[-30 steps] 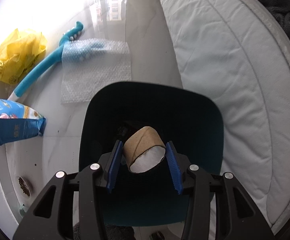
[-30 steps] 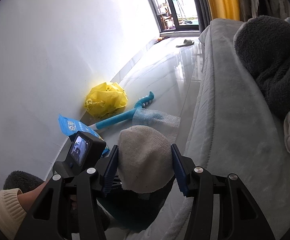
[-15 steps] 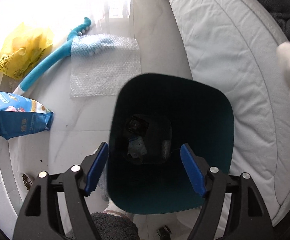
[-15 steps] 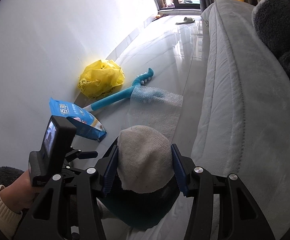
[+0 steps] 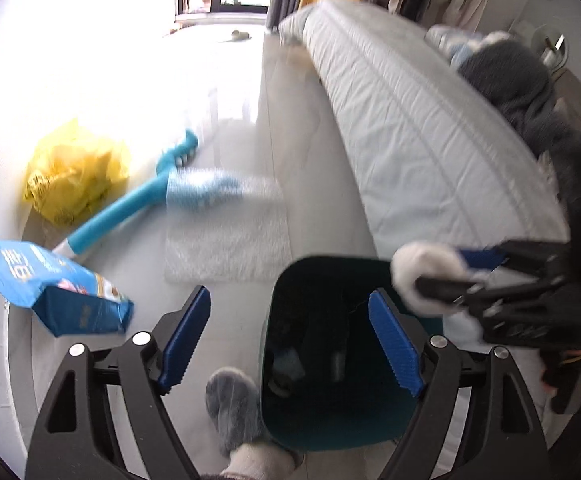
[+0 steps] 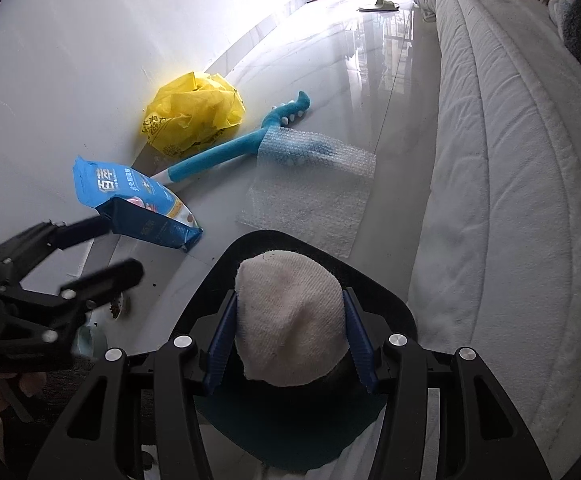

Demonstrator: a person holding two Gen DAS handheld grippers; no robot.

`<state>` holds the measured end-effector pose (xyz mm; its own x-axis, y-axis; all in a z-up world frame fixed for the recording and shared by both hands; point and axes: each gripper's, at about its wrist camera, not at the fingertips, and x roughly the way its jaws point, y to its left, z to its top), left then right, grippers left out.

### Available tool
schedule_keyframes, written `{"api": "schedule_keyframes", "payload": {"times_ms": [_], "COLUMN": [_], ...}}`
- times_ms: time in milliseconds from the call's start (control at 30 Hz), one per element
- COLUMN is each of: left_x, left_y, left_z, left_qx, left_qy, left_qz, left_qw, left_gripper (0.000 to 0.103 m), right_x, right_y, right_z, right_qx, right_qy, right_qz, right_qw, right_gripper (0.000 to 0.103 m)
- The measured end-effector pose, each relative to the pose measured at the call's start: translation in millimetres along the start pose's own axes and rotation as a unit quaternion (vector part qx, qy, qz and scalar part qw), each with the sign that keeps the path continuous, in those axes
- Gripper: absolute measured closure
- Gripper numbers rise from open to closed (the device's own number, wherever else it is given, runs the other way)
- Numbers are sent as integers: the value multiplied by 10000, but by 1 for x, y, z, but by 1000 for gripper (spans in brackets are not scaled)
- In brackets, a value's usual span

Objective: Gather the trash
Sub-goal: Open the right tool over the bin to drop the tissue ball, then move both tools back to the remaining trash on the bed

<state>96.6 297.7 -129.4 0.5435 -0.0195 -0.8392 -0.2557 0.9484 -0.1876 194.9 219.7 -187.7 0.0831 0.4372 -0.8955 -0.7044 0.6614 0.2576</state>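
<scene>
Left wrist view only: the inside of the dark teal bin point(image 5: 330, 360), with a few dim items at its bottom too blurred to tell; a grey fluffy slipper point(image 5: 234, 408) on the floor beside the bin; a dark fuzzy blanket point(image 5: 522, 84) on the bed point(image 5: 410, 128).
Right wrist view only: a green slipper point(image 6: 378, 5) far off on the floor near the window; a small dish with dark bits point(image 6: 116, 308) by the wall.
Left hand-held gripper point(image 5: 290, 332): jaws wide and opening, nothing between the blue pads; it hangs over the floor and the bin's left rim.
Right hand-held gripper point(image 6: 290, 340): partly closed, both pads pressed on a whitish cloth wad point(image 6: 290, 320), held directly over the bin's mouth; in the left wrist view the same wad point(image 5: 422, 276) shows at the bin's right rim.
Trash on the floor: one crumpled yellow plastic bag point(image 6: 194, 118) against the wall; one blue snack packet point(image 6: 134, 204) lying just left of the bin; one sheet of bubble wrap point(image 6: 310, 196) between bin and bed, its far edge lying over one blue long-handled brush point(image 6: 226, 156).
Bin: one, standing on the floor, just beside the bed.
Count: two hand-held grippers, one wad, one bag, one packet, one bubble-wrap sheet, one brush, two slippers well apart.
</scene>
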Motion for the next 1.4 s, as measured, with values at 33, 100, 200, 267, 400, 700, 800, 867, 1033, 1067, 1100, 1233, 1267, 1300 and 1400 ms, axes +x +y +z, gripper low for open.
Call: {"api": "schedule_keyframes", "payload": {"times_ms": [33,100,200,267,400,700,800,867,1033,1067,1100,1233,1267,1300,1400], "left_x": [-6,-19,-38,-50,-73,-109,-116,-123,-130,-131,-132,-135,-136,-136,-135], "left_y": [1,-1,-5,-9,-18,-38,-45,-51,-67,-70,-75,-91,-96,-100,-113], "left_z": [2,7,15,21,29,37,36,36,40,41,42,44,45,46,48], "left_qx": [5,57,154,183,167,417,582,668,754,769,801,870,885,898,960], "left_qy": [-128,-389,-736,-986,-1377,-1946,-2104,-2226,-2387,-2403,-2438,-2517,-2535,-2541,-2550], "left_qz": [-27,-39,-38,-78,-191,-214,-181,-167,-214,-233,-253,-291,-308,-318,-337], "left_qw": [9999,9992,9972,9949,9901,9798,9757,9725,9679,9674,9662,9634,9628,9625,9616], "left_gripper": [19,19,18,17,17,16,15,14,12,12,12,10,10,10,10], "right_x": [3,10,20,27,40,43,46,47,36,30,26,0,-7,-17,-44], "right_y": [1,5,7,6,4,3,3,3,7,6,5,1,0,0,-4], "right_z": [0,1,-2,-6,-11,-18,-20,-22,-28,-29,-29,-28,-27,-27,-25], "right_qx": [-3,-13,-28,-38,-71,-120,-113,-113,-205,-183,-166,-204,-253,-308,-317], "right_qy": [33,96,203,326,501,633,693,738,633,530,459,8,-100,-247,-663], "right_qz": [-8,-24,-81,-142,-257,-411,-429,-444,-395,-332,-279,-141,-196,-271,-197], "right_qw": [10000,9999,9998,9994,9984,9971,9966,9962,9970,9979,9984,9997,9994,9989,9971], "right_gripper": [51,51,51,51,51,49,46,36,25,24,23,23,23,23,23]}}
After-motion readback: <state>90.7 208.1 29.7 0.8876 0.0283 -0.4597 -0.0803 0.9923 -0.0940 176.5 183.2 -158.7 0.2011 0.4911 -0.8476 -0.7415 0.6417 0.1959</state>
